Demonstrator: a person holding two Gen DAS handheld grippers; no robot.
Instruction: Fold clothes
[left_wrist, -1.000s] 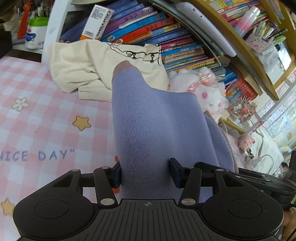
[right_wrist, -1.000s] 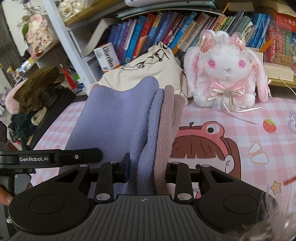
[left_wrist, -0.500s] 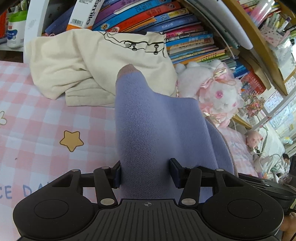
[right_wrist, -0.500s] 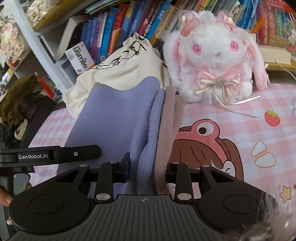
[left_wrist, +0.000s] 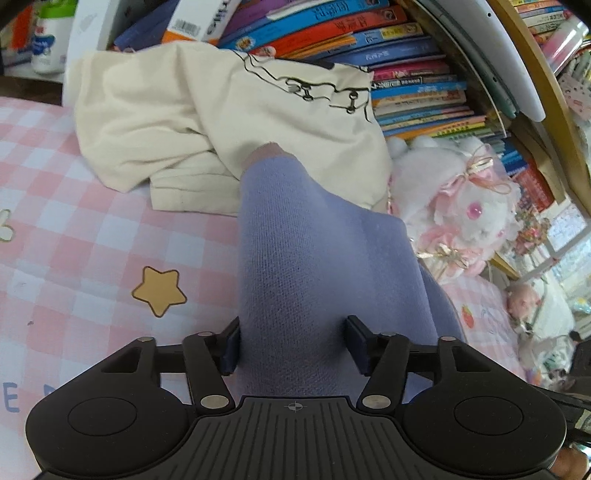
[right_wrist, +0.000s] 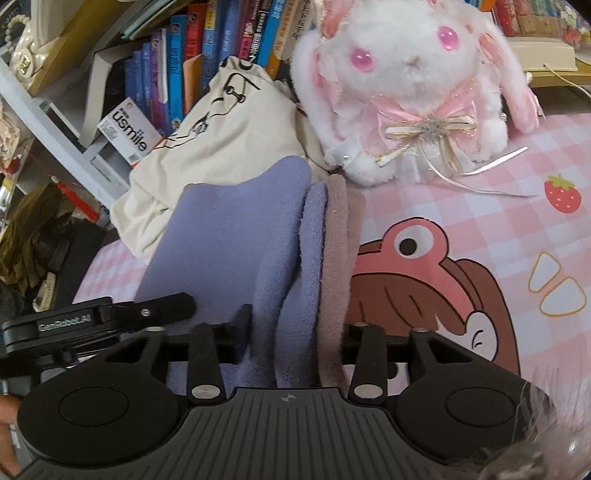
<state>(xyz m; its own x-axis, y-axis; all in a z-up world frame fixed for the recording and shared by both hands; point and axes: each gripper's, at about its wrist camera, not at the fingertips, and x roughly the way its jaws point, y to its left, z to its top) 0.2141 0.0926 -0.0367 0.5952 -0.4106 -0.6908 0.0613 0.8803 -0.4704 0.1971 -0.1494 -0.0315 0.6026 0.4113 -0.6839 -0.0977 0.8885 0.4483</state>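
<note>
Both grippers are carrying the purple garment (left_wrist: 317, 273) toward the far edge of the pink checked mat (left_wrist: 92, 236): the bookshelf (left_wrist: 406, 74), the cream shirt (left_wrist: 221, 122) and the white plush rabbit (right_wrist: 406, 85) are all looming larger than a second ago, and the yellow star (left_wrist: 159, 290) is sliding nearer in the left view.

That garment is hanging folded between the two tools, over the middle of the mat. Its long axis is running from near to far, with the rounded fold end pointing at the cream shirt heaped against the books. A mauve layer (right_wrist: 341, 258) is lying along its right edge, showing as a tip at the far end in the left view.

My reading is that the carrying-to-the-pile step is under way, the fold itself being made already. What the next move is calling for, I think, is lowering the far end beside the cream shirt, keeping clear of the rabbit on the right, then letting go without the layers slipping apart.

The left gripper (left_wrist: 293, 345) is pinching the thick purple bundle, its jaws held fairly wide by the cloth. The right gripper (right_wrist: 293, 332) is clamping the purple and mauve layers together, likewise spread by their bulk.
</note>
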